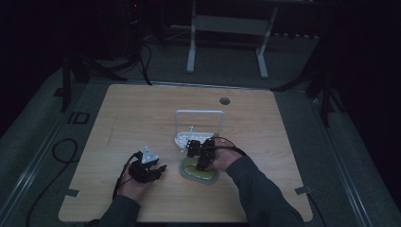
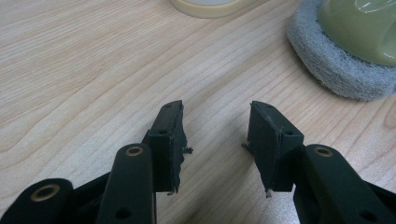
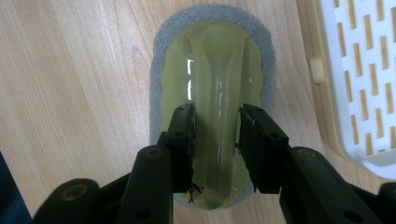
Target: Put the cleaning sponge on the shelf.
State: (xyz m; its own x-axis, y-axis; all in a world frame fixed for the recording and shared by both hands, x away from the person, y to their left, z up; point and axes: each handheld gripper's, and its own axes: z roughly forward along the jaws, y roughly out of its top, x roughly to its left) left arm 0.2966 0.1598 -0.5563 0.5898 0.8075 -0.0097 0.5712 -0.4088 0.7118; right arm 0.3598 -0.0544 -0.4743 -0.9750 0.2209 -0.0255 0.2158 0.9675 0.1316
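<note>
My right gripper (image 3: 217, 135) clamps the green scrubber's (image 3: 212, 60) handle ridge, just beside the white rack (image 3: 369, 79). Left gripper (image 2: 215, 140), jaws apart, rests near the scrubber.

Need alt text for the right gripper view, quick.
The right gripper straddles the raised green handle of a scrubbing pad with a grey abrasive rim, lying on the wooden table. A white slotted rack sits at the right edge.

Both forearms wear dark grey long sleeves (image 1: 265, 189). The left gripper (image 2: 215, 135) and right gripper (image 3: 216, 140) are black, with brass-ringed pivot holes; their jaws carry frayed black pads (image 2: 177, 140) (edges ragged). A black cable (image 1: 120, 177) trails from the left gripper.
</note>
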